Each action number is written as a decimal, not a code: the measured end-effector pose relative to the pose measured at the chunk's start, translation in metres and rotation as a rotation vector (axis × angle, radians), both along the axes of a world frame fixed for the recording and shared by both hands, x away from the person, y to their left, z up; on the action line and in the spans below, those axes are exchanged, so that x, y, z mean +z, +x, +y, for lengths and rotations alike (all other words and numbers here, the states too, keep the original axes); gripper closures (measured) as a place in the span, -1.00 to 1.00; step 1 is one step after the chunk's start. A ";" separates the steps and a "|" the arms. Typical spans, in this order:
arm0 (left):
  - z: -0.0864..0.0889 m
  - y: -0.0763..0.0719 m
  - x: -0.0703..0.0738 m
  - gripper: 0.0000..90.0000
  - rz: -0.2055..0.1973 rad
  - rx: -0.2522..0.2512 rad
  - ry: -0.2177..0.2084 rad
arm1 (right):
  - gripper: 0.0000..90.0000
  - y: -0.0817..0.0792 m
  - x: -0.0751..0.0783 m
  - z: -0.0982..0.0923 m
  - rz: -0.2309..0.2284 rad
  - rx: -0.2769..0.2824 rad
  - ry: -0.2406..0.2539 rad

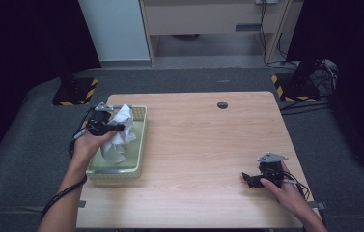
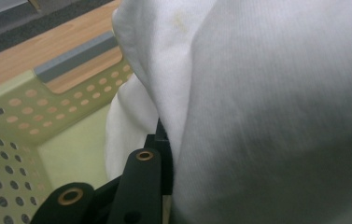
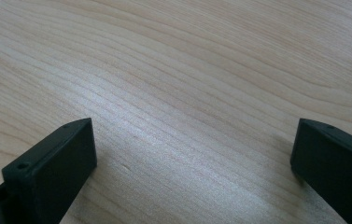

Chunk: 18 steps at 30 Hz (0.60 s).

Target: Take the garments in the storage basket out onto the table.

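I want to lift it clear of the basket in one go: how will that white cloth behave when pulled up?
The white cloth is probably floppy: it hangs in loose folds from the left gripper, which is shut on it. It looks light, bunched in one pinch. Its lower end likely trails inside the green basket and may drag on the rim.

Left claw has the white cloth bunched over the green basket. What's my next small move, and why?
Probably keep lifting the left claw straight up until the white cloth hangs free of the green basket. Its jaws are shut on a fold, but in the high view the cloth's lower end still sits inside the basket walls, so a sideways pull now could drag the basket. The right claw rests open on the table, free to help.
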<state>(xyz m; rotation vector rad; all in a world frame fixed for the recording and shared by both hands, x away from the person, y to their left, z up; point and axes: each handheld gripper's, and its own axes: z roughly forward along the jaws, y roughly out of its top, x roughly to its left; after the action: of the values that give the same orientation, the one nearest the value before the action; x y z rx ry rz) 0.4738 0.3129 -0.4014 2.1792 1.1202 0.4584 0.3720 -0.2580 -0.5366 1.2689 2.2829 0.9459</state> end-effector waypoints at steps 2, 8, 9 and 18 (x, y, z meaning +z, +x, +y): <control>0.001 0.000 0.004 0.61 -0.006 0.003 -0.007 | -0.99 0.000 0.000 0.000 0.000 0.000 0.000; 0.001 -0.003 0.013 0.61 -0.021 -0.002 -0.024 | -0.99 0.000 0.000 0.000 -0.001 0.000 -0.001; 0.001 -0.003 0.014 0.61 -0.023 -0.006 -0.017 | -0.99 0.000 0.000 0.000 -0.001 0.001 -0.001; -0.001 -0.002 0.019 0.61 -0.039 -0.010 -0.027 | -0.99 0.000 0.000 0.000 0.000 0.002 -0.001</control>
<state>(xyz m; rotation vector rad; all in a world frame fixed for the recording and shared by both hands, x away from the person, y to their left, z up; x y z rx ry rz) 0.4714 0.3115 -0.3829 2.1422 1.0873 0.4767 0.3722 -0.2576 -0.5366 1.2656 2.2849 0.9455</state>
